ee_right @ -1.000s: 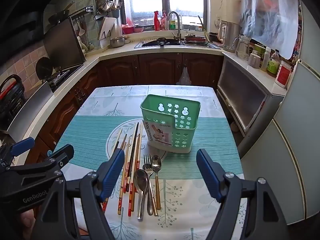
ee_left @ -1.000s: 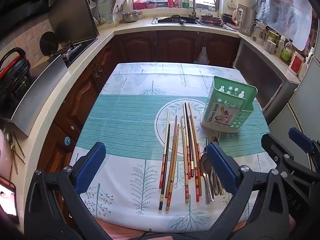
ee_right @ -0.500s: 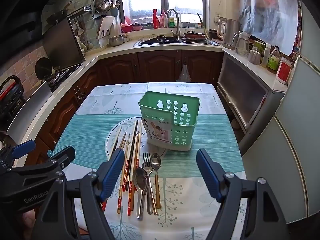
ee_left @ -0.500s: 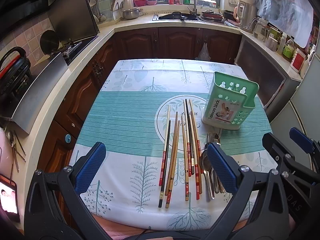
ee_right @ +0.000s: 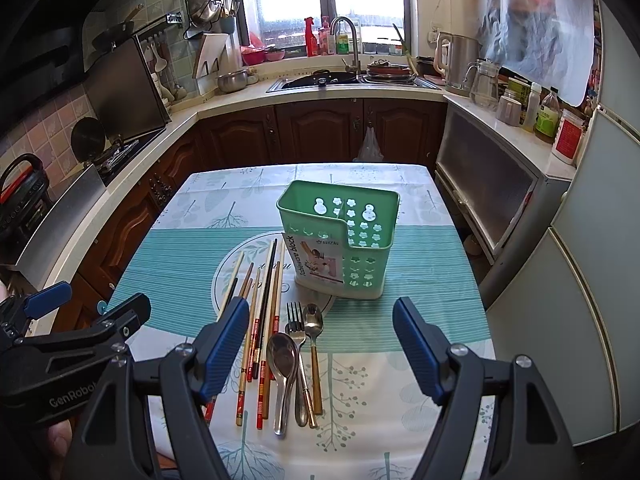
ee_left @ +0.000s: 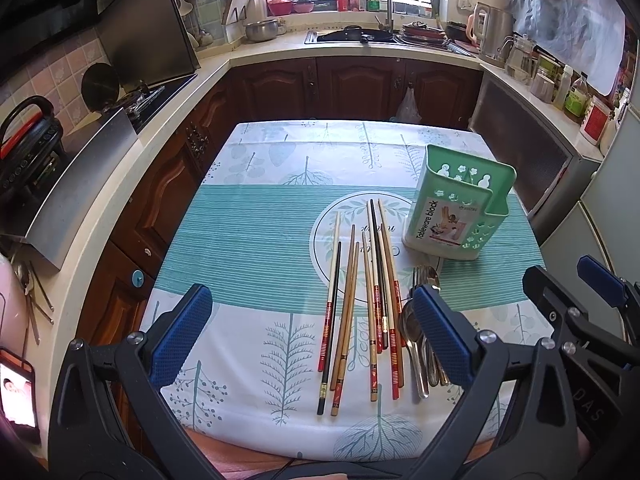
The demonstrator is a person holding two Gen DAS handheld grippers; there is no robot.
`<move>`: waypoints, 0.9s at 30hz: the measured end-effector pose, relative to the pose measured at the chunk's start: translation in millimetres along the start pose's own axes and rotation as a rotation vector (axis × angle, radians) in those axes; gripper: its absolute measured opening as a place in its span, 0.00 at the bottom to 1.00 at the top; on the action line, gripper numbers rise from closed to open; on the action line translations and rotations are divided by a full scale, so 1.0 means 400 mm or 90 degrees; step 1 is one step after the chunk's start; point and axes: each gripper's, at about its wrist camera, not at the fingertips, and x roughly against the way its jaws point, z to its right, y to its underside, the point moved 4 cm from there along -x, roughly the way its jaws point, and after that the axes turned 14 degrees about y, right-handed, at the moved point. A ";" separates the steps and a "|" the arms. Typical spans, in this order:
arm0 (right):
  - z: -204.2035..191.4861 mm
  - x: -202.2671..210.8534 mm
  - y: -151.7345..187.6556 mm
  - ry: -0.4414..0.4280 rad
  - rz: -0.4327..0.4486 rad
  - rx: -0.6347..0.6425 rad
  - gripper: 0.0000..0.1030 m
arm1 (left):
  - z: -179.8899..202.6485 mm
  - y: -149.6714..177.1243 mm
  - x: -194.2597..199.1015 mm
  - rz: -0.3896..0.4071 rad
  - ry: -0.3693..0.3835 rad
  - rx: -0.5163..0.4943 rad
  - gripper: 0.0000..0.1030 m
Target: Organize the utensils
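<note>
Two hand-held grippers hang above the near edge of a kitchen table (ee_left: 248, 216) draped in a leaf-printed white and teal cloth; the left gripper (ee_left: 310, 334) stands with its fingers spread wide and nothing between them, and the right gripper (ee_right: 320, 354) is likewise wide apart and empty; both carry ribbed blue pads on black plastic frames with silver bolts.

The chopsticks (ee_left: 360, 304) lie loose in a rough row on the cloth, just ahead of the left gripper and between its two fingers in that view; they are slim tapered sticks, some pale wood, some brown, one black, several with red patterned bands toward the thick ends. Just beside them to the right, a steel spoon (ee_right: 284, 372), a fork (ee_right: 297, 332) and a smaller spoon with a golden handle (ee_right: 314, 344) lie side by side, handles toward the camera; in the right wrist view they sit ahead of the gripper, nearer its left finger.

The green utensil holder (ee_right: 344, 240) stands upright beyond the cutlery, well ahead of both grippers; it is a boxy plastic caddy with rounded corners, flower-shaped cut-outs, a stepped front wall, a cream base and a printed label reading "Tableware block".
</note>
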 end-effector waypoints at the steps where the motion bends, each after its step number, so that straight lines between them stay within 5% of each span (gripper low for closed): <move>1: 0.000 0.002 -0.002 0.000 0.000 0.000 0.73 | 0.001 0.000 0.004 0.001 -0.001 -0.001 0.96; 27: 0.002 -0.002 0.004 -0.003 -0.004 -0.003 0.73 | 0.000 -0.003 -0.002 -0.011 0.025 -0.003 0.94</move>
